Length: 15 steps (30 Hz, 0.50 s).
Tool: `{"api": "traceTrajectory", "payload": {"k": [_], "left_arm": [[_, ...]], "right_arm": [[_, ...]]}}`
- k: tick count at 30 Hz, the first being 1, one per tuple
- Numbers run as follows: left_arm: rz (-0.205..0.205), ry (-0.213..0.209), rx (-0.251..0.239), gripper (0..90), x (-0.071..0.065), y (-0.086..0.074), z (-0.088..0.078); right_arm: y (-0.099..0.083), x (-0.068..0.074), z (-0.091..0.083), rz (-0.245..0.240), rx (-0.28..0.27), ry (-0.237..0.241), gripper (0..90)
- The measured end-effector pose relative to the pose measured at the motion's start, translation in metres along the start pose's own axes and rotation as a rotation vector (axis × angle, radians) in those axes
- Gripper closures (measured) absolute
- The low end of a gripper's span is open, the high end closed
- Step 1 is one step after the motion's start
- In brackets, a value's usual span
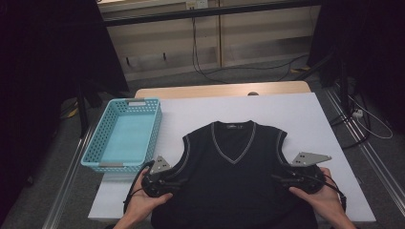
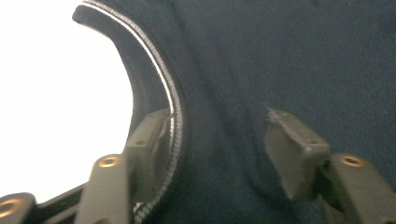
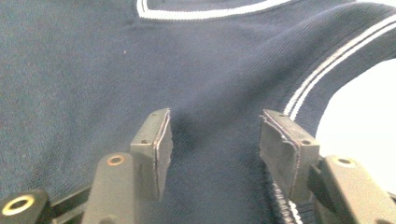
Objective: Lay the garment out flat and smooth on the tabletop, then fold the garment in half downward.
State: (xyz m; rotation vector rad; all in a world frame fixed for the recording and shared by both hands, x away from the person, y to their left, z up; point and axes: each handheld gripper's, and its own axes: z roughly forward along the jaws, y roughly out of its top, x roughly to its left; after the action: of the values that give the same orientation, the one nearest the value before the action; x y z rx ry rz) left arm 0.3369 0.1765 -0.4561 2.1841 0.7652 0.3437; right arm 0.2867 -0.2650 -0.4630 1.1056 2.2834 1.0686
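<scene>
1. The dark sleeveless vest (image 1: 232,176) lies flat and face up on the white table (image 1: 296,109), V-neck away from the person. I judge the spreading done and no fold yet made. The blue basket (image 1: 125,134) stands empty well off to the left of the left jaws.
2. The left gripper (image 1: 177,182) lies low over the vest's left armhole, held in the left hand (image 1: 143,202). In the left gripper view its jaws stand about half open; one sits on the striped armhole trim (image 2: 161,74), the other on plain cloth. Nothing is pinched.
3. The right gripper (image 1: 278,178), in the right hand (image 1: 322,195), mirrors it at the right armhole, jaws about half open astride the knit, trim just outside one jaw, gripping nothing.
</scene>
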Motion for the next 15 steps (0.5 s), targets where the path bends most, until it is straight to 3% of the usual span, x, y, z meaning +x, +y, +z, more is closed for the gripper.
{"api": "traceTrajectory", "payload": {"k": [3, 6, 9, 15], "left_arm": [[-0.01, 0.012, -0.014, 29.7, 0.001, 0.002, 0.001], [0.015, 0.04, -0.029, 21.5, 0.0, 0.005, 0.003], [0.007, 0.042, -0.056, 12.2, 0.001, 0.009, 0.006], [-0.009, 0.014, -0.068, 9.3, 0.005, 0.015, 0.011]], "right_arm": [[0.0, -0.002, -0.004, 0.01, -0.027, 0.007, 43.5], [0.001, -0.003, -0.005, 0.019, -0.039, -0.002, 41.3], [0.003, -0.005, -0.005, 0.026, -0.049, -0.01, 38.5], [0.009, -0.009, -0.003, 0.034, -0.055, -0.015, 33.9]]}}
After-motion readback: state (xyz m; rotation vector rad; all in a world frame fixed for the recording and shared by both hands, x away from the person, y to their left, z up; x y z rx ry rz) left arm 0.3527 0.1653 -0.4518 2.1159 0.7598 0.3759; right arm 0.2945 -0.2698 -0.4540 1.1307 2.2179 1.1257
